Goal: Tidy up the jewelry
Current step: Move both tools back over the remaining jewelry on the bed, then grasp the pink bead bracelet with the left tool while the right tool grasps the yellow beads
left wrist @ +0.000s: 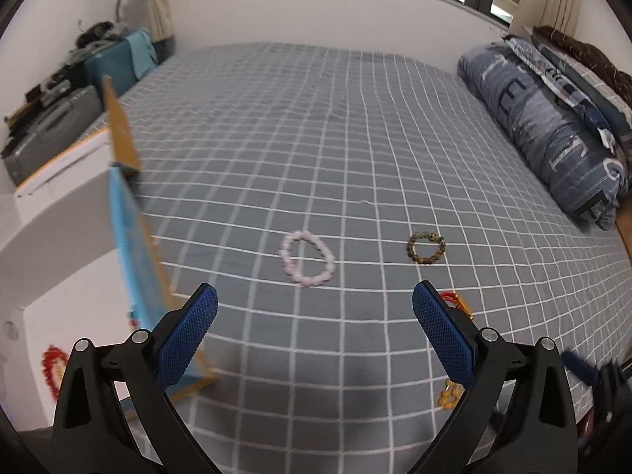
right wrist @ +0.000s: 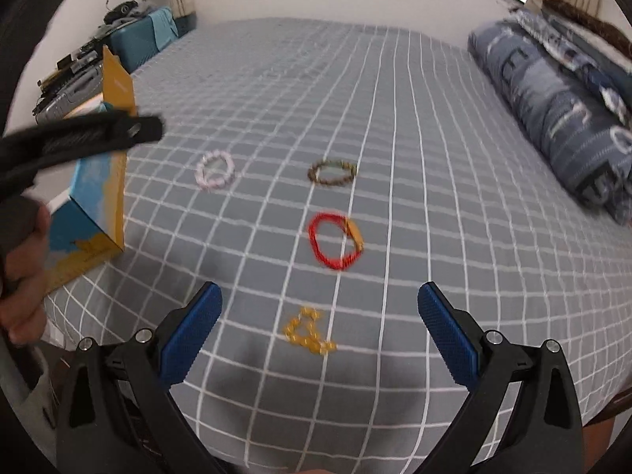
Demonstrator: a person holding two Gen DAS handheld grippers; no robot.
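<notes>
A: Right, note both tools first. Right gripper (right wrist: 320, 316): jaws spread wide, nothing between them. Left gripper (left wrist: 315, 312): likewise released and empty.

B: Nearest piece to the right one?

A: Yellow bead bracelet (right wrist: 309, 331), crumpled, lying on the bed sheet (right wrist: 414, 126) just ahead and roughly centred between the right fingers. Beyond it on nearly the same line, the red cord bracelet (right wrist: 335, 241), its long axis running away from the tool. Further off: brown bead bracelet (right wrist: 331, 172), and to its left the pink bead bracelet (right wrist: 216, 174).

B: And the left side?

A: Pink bead bracelet sits straight ahead of the left gripper, near; brown one ahead and to the right. The open box (left wrist: 132, 245) stands close on its left, a red piece already inside, I think.

B: Room?

A: Sheet is clear around each bracelet. The bed's near edge is close under both tools; folded quilt (right wrist: 553, 118) well off to the right. My judgement: right takes yellow, left takes pink.
</notes>
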